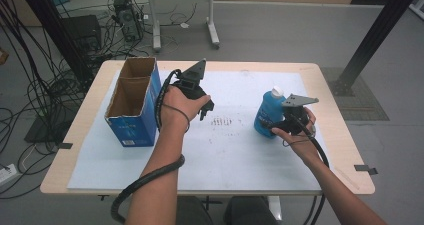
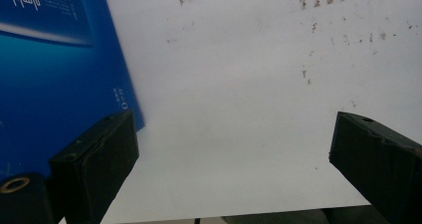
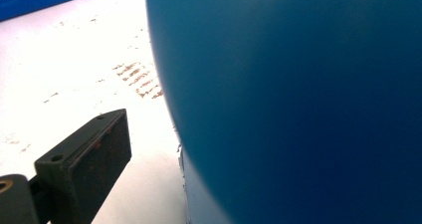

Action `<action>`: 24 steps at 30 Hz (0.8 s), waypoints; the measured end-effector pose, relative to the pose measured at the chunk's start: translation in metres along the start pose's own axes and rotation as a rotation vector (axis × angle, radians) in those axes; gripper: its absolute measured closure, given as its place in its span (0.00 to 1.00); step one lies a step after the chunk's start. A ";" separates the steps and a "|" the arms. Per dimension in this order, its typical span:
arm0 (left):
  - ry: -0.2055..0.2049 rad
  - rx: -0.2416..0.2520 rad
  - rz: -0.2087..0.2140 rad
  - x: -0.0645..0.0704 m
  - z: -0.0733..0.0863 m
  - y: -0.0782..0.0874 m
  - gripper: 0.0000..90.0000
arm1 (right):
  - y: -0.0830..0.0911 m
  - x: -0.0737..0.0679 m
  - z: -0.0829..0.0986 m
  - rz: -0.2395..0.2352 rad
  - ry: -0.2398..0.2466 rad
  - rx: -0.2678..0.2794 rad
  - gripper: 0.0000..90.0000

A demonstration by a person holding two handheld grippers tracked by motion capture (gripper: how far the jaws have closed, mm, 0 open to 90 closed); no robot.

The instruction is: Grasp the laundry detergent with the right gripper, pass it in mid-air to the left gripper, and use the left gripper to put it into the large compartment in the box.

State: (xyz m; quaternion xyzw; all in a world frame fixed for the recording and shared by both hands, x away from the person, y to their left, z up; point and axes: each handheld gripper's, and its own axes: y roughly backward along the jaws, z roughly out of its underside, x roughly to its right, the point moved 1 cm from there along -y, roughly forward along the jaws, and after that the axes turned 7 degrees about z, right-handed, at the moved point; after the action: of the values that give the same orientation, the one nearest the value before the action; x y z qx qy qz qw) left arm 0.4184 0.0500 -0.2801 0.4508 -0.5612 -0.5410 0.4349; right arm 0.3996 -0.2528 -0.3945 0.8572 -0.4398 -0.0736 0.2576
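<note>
A blue bottle (image 1: 266,113) with a white cap stands upright on the white mat (image 1: 235,150), right of centre. My right gripper (image 1: 279,124) is open and pressed up close to the bottle's right side. In the right gripper view the bottle (image 3: 298,99) looms large; one finger (image 3: 84,164) stands apart from it, and the bottle covers the other. My left gripper (image 1: 205,106) hovers over the mat just right of an open-topped blue cardboard box (image 1: 132,110). It is open, with bare mat (image 2: 234,109) between its wide-set fingers (image 2: 94,169) and the box (image 2: 54,84) at the left.
The wooden table edge (image 1: 75,130) frames the mat. A patch of brown specks (image 1: 222,121) marks the mat between the two hands. Cables, a black frame post (image 1: 380,30) and another table's legs stand on the floor beyond.
</note>
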 end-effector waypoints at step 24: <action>0.003 0.004 -0.002 -0.002 0.000 0.001 0.06 | 0.000 0.000 0.000 -0.001 -0.003 -0.003 0.02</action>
State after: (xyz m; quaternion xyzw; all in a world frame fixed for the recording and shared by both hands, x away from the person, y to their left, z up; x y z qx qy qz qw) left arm 0.4184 0.0515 -0.2790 0.4532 -0.5611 -0.5396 0.4344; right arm 0.3998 -0.2530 -0.3948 0.8569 -0.4396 -0.0757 0.2584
